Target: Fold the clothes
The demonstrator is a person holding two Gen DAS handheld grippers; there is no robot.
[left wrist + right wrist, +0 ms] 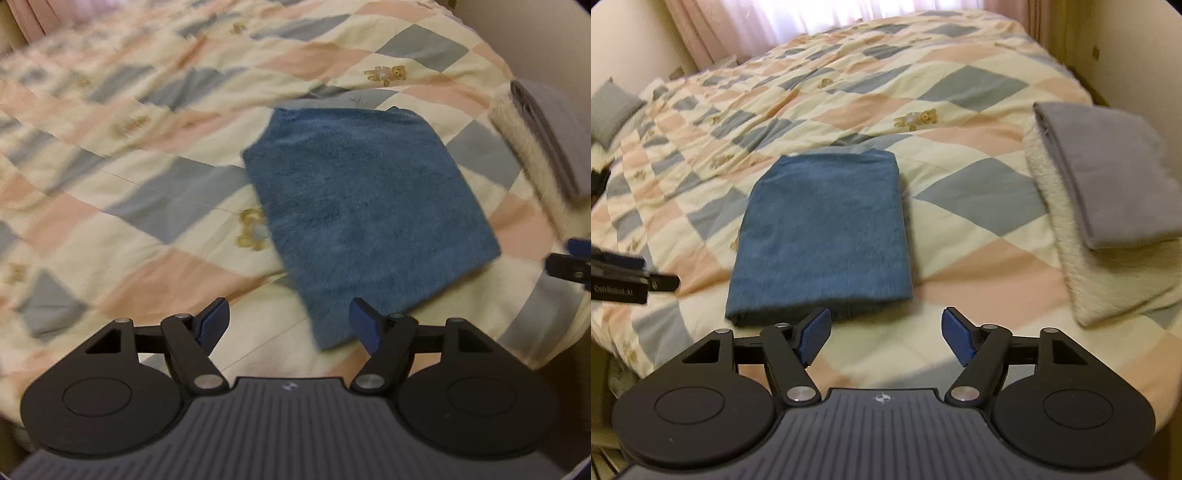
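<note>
Home bedroom: quilted bed [960, 155], curtains [812, 14]

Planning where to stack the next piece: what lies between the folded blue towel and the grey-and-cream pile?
Only bare quilt separates the blue towel from the grey-and-cream pile; the right wrist view shows it best.

A bed [960, 258] carries everything here, covered by a quilt [849, 103] patterned in diamonds of cream, pale pink and grey-blue, with small teddy-bear motifs scattered over it. Near the middle of the quilt lies a blue towel [823, 232], folded into a flat rectangle with its edges fairly square. Toward the right edge of the bed rests a cream fleecy blanket [1097, 291], folded, and a folded grey cloth [1108, 173] sits on top of it, well apart from the blue towel. At the far left of the quilt a small grey cushion [613, 110] lies near the edge, with something dark just below it, too blurred to identify.
</note>
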